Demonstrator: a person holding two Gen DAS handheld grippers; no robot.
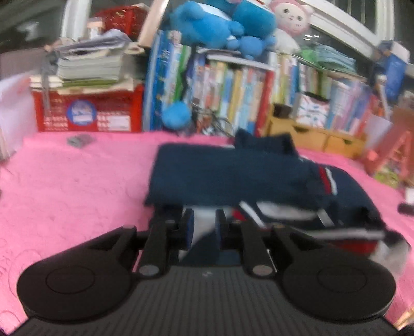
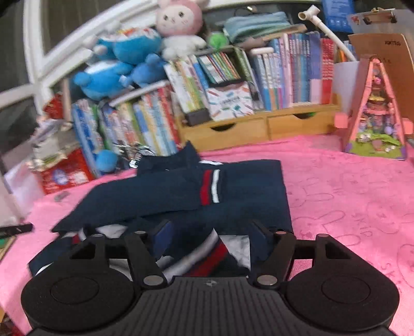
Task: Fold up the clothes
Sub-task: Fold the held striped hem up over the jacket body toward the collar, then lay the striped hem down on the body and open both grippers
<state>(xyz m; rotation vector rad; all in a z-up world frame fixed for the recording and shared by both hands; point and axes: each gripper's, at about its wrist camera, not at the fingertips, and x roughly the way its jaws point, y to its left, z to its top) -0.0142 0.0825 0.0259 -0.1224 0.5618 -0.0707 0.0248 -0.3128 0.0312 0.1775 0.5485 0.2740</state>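
A navy shirt (image 1: 233, 175) with red and white stripes lies partly folded on the pink blanket (image 1: 77, 186); it also shows in the right wrist view (image 2: 233, 191). My left gripper (image 1: 204, 224) sits at the shirt's near edge, its jaws a narrow gap apart with white and navy cloth between them. My right gripper (image 2: 209, 237) is open at the shirt's near hem, with striped red, white and navy cloth lying between its spread fingers.
Shelves of books (image 2: 284, 77), a wooden drawer unit (image 2: 258, 126), plush toys (image 1: 220, 23) and a red crate (image 1: 88, 111) line the far edge. A pink house-shaped toy (image 2: 375, 111) stands at the right. Bare pink blanket (image 2: 349, 196) lies right of the shirt.
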